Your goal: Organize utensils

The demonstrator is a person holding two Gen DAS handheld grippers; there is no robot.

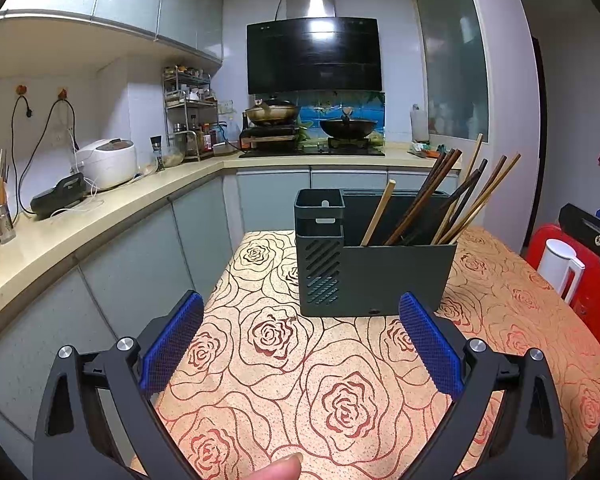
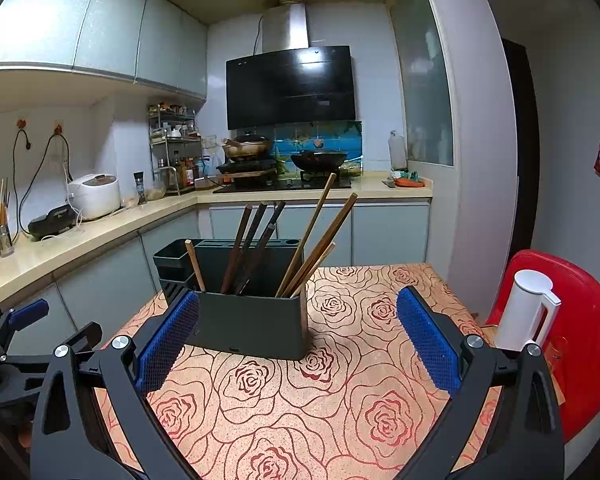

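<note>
**Operator:** Report gripper status.

**Inspector:** The left gripper (image 1: 300, 320) is spread wide with nothing between its blue pads (image 1: 172, 344). The right gripper (image 2: 298, 320) is likewise released and empty. Both hover above the table (image 1: 260, 380), which carries a rose-pattern cloth. A fingertip (image 1: 280, 468) enters the left wrist view at the bottom edge; the remainder of that hand is cut off.

**Operator:** Location of the utensils?

**Inspector:** The chopsticks (image 1: 432, 200) stand tilted in the wide compartment of the dark utensil holder (image 1: 396, 280), which rests on the table ahead of both grippers. Their lower ends are hidden behind the holder wall, so an exact count is unreliable. The tall slotted compartment (image 1: 319, 248) on the holder's left end is visible from outside only; its contents cannot be determined. In the right wrist view, the near left corner of the holder (image 2: 256, 324) is partly covered by the right gripper's left pad (image 2: 168, 340).

**Operator:** Peripheral items?

**Inspector:** A white kettle (image 2: 524, 308) stands on a red chair (image 2: 588, 352) beside the table; the chair's lower part is cut off. The other gripper (image 2: 24, 316) appears at the left edge of the right wrist view, partly out of frame. Items on the rear counter (image 1: 100, 208) are too small to identify reliably, apart from a white rice cooker (image 1: 108, 162).
</note>
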